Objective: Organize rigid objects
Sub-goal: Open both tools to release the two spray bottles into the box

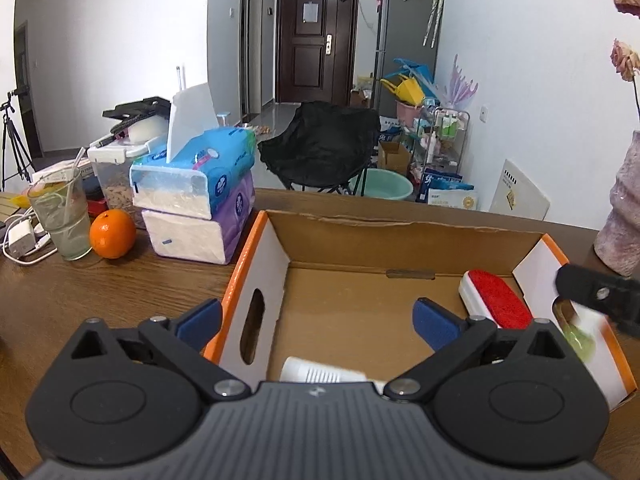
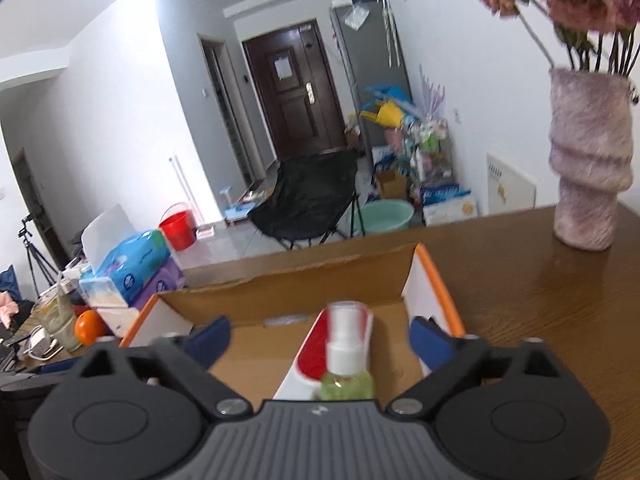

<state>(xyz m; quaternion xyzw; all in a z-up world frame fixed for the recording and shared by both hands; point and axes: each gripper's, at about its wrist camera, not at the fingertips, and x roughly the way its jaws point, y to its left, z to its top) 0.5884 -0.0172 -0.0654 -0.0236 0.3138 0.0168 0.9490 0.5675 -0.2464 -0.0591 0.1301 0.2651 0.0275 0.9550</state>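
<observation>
An open cardboard box [image 1: 344, 240] with orange-edged white ends sits on the wooden table; it also shows in the right wrist view [image 2: 288, 280]. Inside lie a red-and-white brush [image 1: 494, 298] and a white tube [image 1: 320, 372]. My left gripper [image 1: 320, 320] is open and empty over the box's near left part. My right gripper [image 2: 318, 338] is open over the box's right part. A green spray bottle with a white cap [image 2: 346, 364] is blurred between its spread fingers, over the brush [image 2: 316, 352]; nothing grips it. The right gripper shows at the left view's right edge [image 1: 600, 296].
Stacked tissue packs [image 1: 200, 196], an orange [image 1: 112, 234], a glass with a straw [image 1: 64, 220], a white charger with cable [image 1: 20, 240] and a food container stand left of the box. A pink vase [image 2: 588, 168] with flowers stands at the right. The table's far edge runs behind the box.
</observation>
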